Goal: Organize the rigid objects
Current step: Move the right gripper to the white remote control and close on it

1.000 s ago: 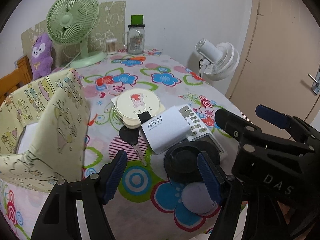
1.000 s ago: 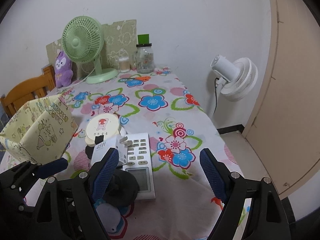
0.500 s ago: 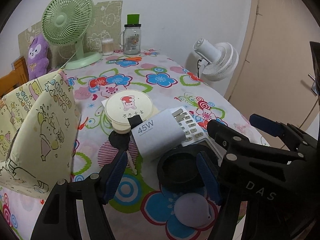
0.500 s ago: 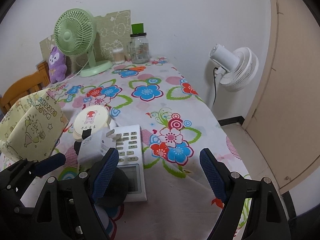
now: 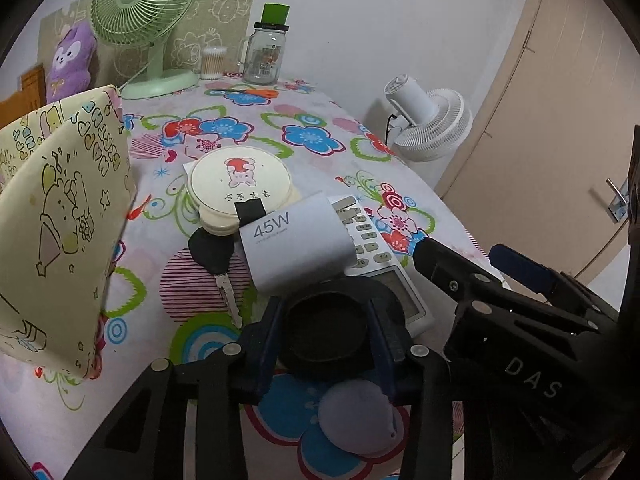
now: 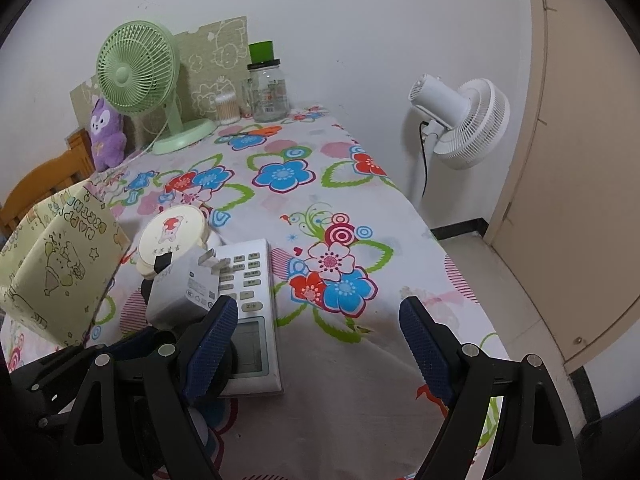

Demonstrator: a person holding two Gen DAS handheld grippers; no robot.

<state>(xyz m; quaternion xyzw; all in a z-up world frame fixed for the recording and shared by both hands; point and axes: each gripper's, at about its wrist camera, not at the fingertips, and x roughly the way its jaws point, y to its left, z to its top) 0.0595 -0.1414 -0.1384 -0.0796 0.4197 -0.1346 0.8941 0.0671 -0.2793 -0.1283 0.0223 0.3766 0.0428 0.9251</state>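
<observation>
A black round lid lies near the table's front edge, partly over the white remote. My left gripper straddles it, jaws closing, blue pads against both of its sides. A white 45W charger leans on the remote just behind it. Further back are a black-headed key and a cream round tin. A lilac round pad lies under the gripper. My right gripper hovers open and holds nothing, right of the remote.
A yellow patterned box stands open at the left. At the back are a green desk fan, a glass jar and a purple plush. A white floor fan and a door stand beyond the table's right edge.
My left gripper's jaws have come in from wide apart onto the sides of the black lid. The right gripper stays open as before.
</observation>
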